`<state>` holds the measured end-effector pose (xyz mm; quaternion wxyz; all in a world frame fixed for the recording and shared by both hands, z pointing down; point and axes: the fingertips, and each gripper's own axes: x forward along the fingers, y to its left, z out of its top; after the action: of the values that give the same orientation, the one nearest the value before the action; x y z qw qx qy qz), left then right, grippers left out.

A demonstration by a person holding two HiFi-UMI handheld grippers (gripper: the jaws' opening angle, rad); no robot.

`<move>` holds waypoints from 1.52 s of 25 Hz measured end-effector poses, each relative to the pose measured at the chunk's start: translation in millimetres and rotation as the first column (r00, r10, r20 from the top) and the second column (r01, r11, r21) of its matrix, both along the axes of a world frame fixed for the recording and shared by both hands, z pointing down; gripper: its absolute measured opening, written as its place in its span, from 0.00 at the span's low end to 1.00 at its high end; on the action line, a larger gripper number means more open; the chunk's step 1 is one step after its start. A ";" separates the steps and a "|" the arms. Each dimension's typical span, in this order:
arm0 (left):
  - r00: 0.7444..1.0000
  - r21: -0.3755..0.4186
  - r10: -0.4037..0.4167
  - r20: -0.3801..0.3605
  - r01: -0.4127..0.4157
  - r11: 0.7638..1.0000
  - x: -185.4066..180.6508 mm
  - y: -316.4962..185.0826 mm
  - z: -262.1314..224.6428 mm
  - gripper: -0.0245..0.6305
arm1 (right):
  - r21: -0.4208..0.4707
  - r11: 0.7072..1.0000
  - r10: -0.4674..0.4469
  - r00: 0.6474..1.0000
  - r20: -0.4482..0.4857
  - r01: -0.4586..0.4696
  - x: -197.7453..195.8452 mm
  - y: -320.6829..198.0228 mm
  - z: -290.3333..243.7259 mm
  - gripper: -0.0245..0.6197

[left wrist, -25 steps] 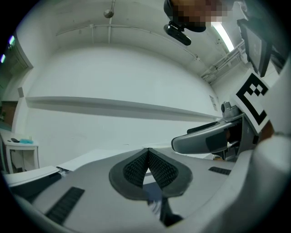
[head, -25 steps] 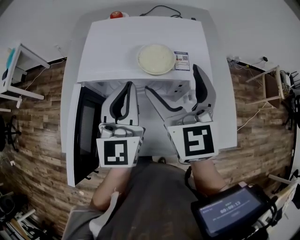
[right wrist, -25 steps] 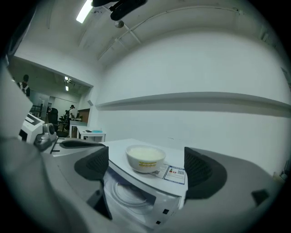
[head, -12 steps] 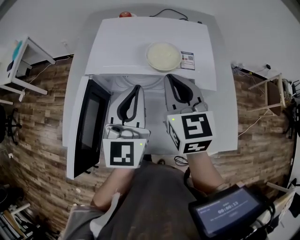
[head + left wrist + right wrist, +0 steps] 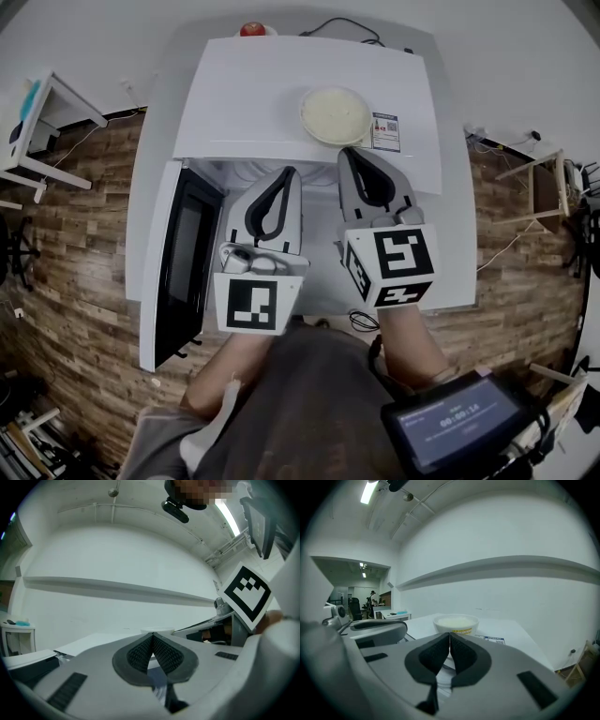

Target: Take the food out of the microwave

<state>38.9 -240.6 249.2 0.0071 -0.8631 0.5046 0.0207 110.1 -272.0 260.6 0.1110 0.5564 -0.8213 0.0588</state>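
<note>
A white bowl of pale food (image 5: pixel 335 113) sits on the flat top of the white microwave (image 5: pixel 244 94), toward its back right. The microwave door (image 5: pixel 178 267) hangs open to the left. Both grippers hover side by side in front of the open cavity, pointing at it. My left gripper (image 5: pixel 288 172) is shut with nothing in it, pads touching (image 5: pixel 152 634). My right gripper (image 5: pixel 349 151) is also shut and empty. Past its closed tips (image 5: pixel 449 633) the bowl (image 5: pixel 455 622) stands just beyond. The cavity's inside is hidden by the grippers.
A printed label (image 5: pixel 384 131) lies beside the bowl. A red object (image 5: pixel 252 29) and a black cable (image 5: pixel 342 23) are behind the microwave. A screen device (image 5: pixel 459 427) hangs at the lower right. Shelving (image 5: pixel 37 122) stands at the left on wood-pattern floor.
My right gripper's jaws, wide open a second ago, have closed with nothing between them, and it has sunk slightly. The left gripper has barely moved.
</note>
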 end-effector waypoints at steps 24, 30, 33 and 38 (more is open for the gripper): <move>0.999 0.075 -0.047 0.002 0.047 0.996 25.9 108.0 -35.9 0.05 | 0.228 0.970 -0.089 0.996 0.009 0.084 16.5 136.2 -34.7 0.05; 0.999 0.085 -0.049 0.012 0.048 0.995 23.5 121.2 -43.3 0.05 | 0.255 0.962 -0.098 0.995 0.007 0.093 11.0 149.5 -46.7 0.05; 0.998 0.094 -0.057 0.013 0.056 0.994 20.3 123.2 -45.5 0.05 | 0.264 0.960 -0.098 0.995 0.012 0.092 10.0 152.9 -48.8 0.05; 0.998 0.105 -0.064 0.013 0.062 0.993 16.9 125.2 -48.4 0.05 | 0.266 0.959 -0.104 0.994 0.016 0.096 7.1 155.0 -49.1 0.05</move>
<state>55.8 -115.4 200.7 0.0569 -0.8453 0.5297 0.0396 117.2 -117.0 211.5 0.0262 0.5232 -0.8504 -0.0491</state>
